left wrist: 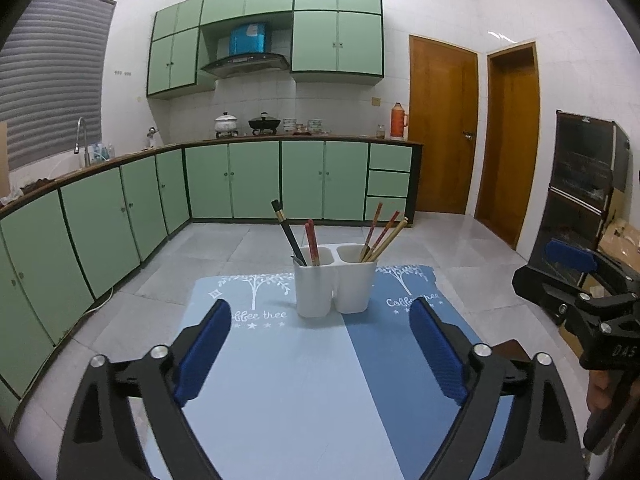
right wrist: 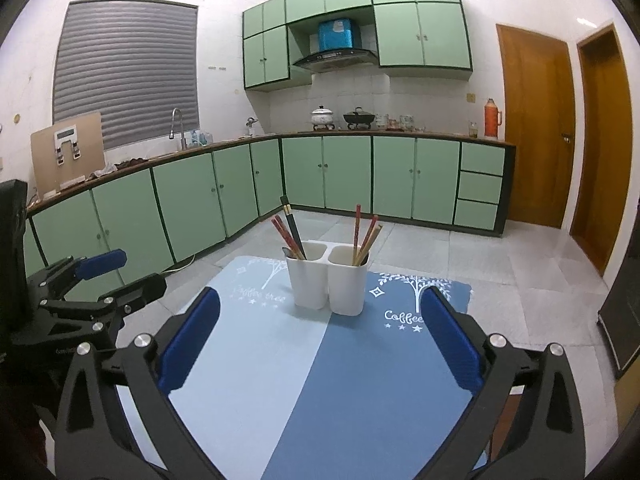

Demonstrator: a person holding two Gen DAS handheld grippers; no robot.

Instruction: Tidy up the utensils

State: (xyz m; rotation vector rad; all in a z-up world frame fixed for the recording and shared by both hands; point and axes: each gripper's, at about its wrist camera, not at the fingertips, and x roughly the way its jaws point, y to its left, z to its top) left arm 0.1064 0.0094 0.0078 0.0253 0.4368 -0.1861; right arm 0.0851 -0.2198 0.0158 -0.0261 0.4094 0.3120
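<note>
A white two-compartment utensil holder (left wrist: 334, 286) (right wrist: 326, 282) stands at the far middle of a two-tone blue mat (left wrist: 304, 380) (right wrist: 320, 380). Its left compartment holds black chopsticks (left wrist: 288, 232) (right wrist: 293, 226), red chopsticks (left wrist: 312, 242) (right wrist: 283, 236) and a spoon tip. Its right compartment holds several red and wooden chopsticks (left wrist: 382, 236) (right wrist: 366, 240). My left gripper (left wrist: 320, 352) is open and empty, short of the holder. My right gripper (right wrist: 320, 344) is open and empty too. Each gripper also shows at the other view's edge.
The mat's far edge (left wrist: 320, 276) lies just behind the holder, with tiled floor beyond. Green kitchen cabinets (left wrist: 240, 180) run along the back and left. Wooden doors (left wrist: 444, 128) stand at the right. A black appliance (left wrist: 584, 176) and cardboard boxes are at the far right.
</note>
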